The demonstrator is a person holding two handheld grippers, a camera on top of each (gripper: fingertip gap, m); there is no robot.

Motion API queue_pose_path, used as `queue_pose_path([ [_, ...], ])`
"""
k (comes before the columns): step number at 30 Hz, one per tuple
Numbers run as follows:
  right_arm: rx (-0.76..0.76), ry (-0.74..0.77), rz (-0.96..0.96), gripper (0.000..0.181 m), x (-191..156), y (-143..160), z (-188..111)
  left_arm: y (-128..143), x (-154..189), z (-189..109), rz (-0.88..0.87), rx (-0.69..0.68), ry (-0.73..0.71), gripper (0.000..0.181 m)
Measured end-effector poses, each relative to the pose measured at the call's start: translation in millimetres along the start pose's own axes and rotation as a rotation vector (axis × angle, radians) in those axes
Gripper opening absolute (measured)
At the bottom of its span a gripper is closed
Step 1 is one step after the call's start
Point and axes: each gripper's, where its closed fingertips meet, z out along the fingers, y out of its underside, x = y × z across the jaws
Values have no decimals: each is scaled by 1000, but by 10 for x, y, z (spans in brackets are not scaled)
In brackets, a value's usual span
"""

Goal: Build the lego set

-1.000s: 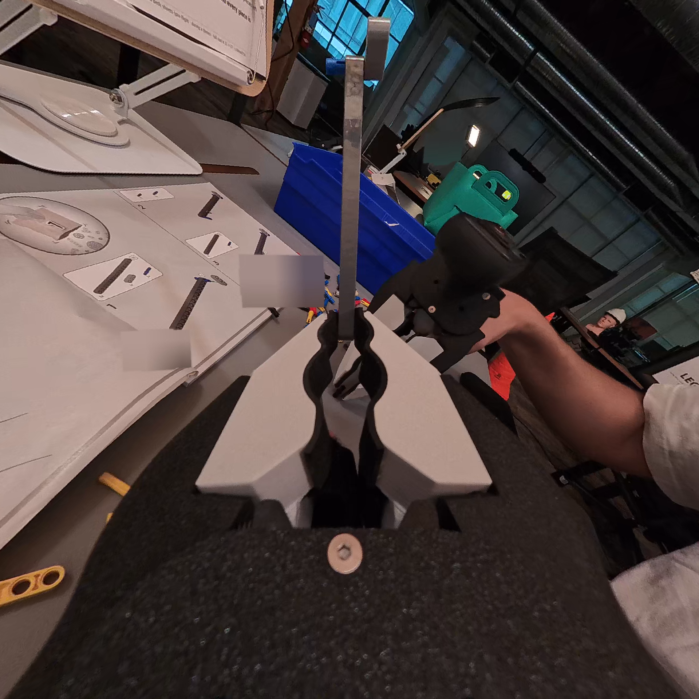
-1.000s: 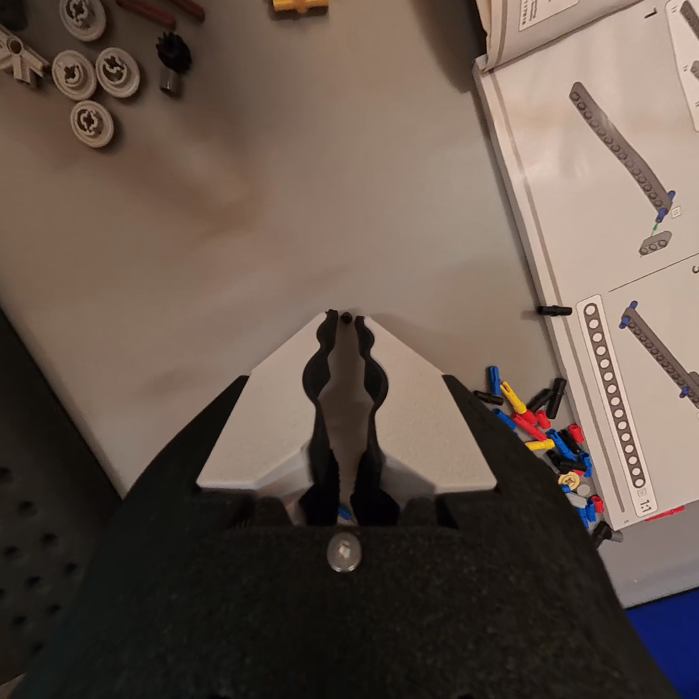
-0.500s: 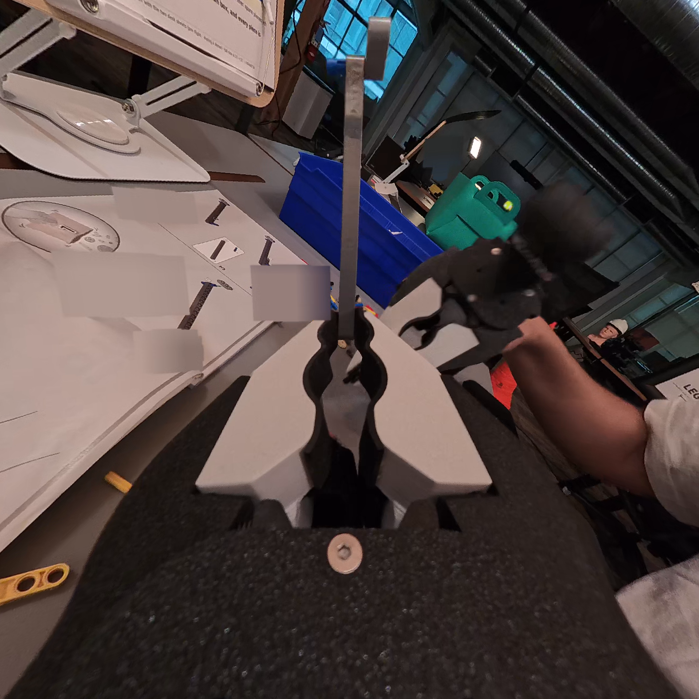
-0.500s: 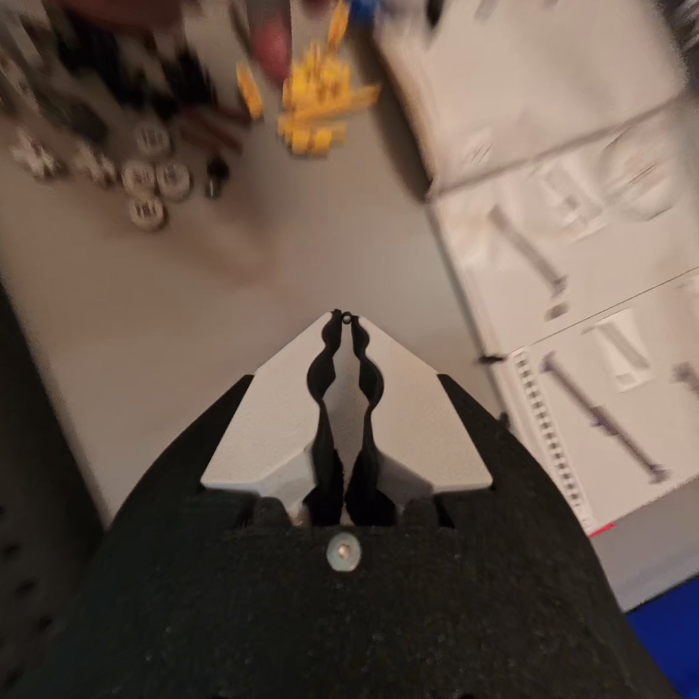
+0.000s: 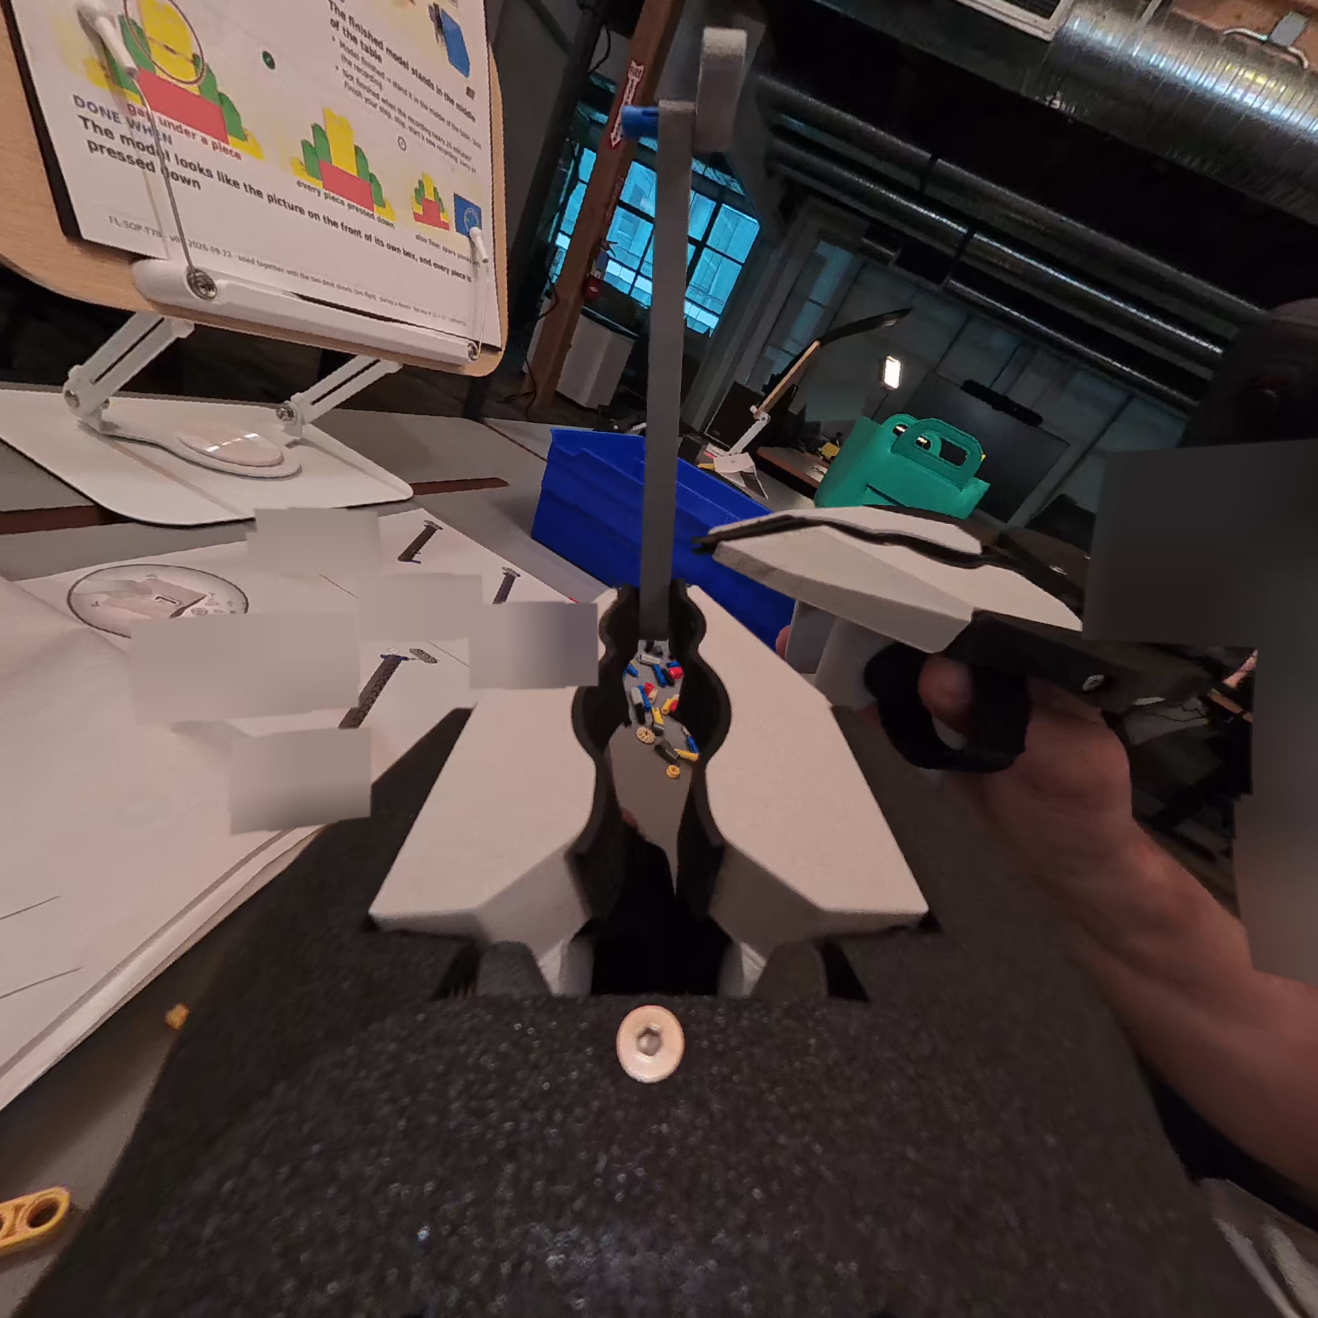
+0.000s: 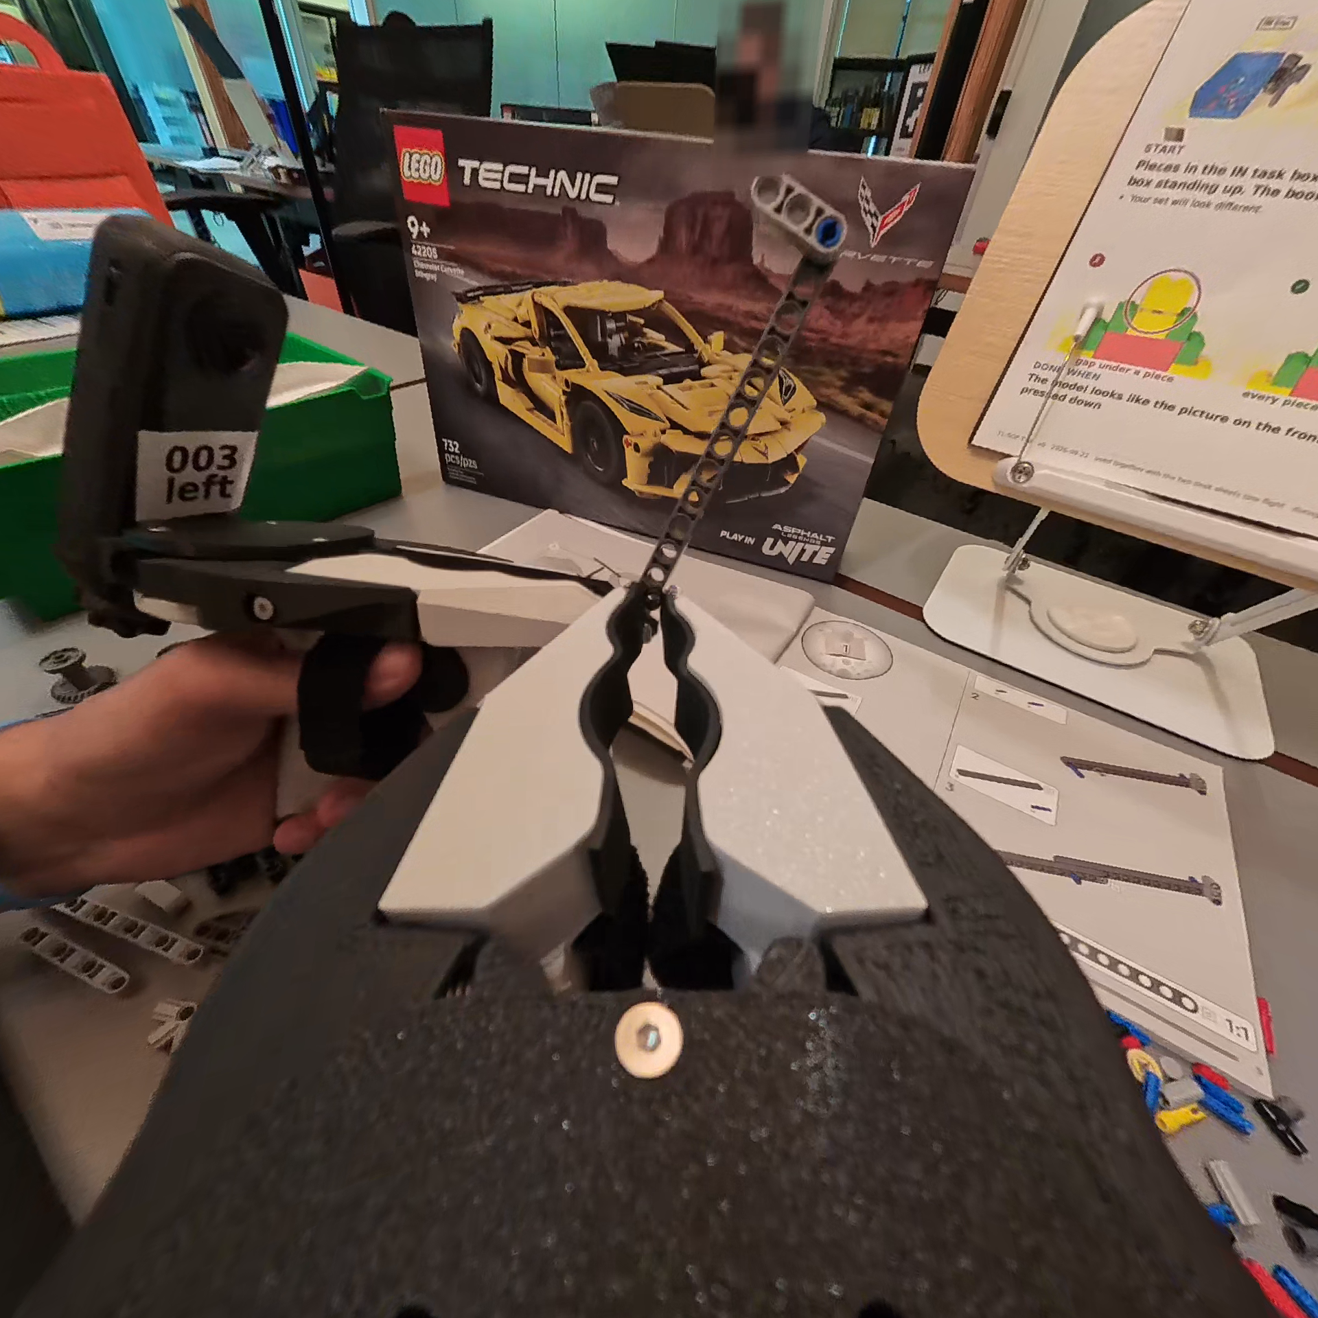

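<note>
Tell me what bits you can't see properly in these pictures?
- Left wrist view: whether the right gripper holds anything; its fingers show edge-on.
- Right wrist view: the foot of the long dark grey holed beam, hidden where both grippers meet.
- Left wrist view: parts of the open white instruction booklet, under blur patches.
- Right wrist view: the small coloured pins are too tiny to sort.
</note>
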Motion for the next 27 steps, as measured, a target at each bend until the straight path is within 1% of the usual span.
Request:
queue_pose_path([
  [1, 16, -2, -1, 4, -10, -27, -6, -8, 17, 2, 10, 5, 1, 6],
  [3, -10, 7, -10, 4, -6, -2, 8, -20, 41, 2, 26, 11, -1, 6],
  [8, -18, -8, 4, 4, -29, 2, 26, -33, 29, -5, 51, 15, -25, 6],
  [11, -12, -11, 19, 4, -40, 6, 42, -40, 26, -7, 71, 18, -46, 6],
  [17, 32, 20, -17, 4, -50, -18, 43, -67, 28, -21, 138, 29, -89, 6],
  [21, 74, -13, 102, 4, -84, -72, 28, -123, 44, -47, 280, 55, -145, 7],
  [27, 123, -51, 246, 4, -113, -72, 30, -132, 54, -53, 290, 72, -161, 7],
])
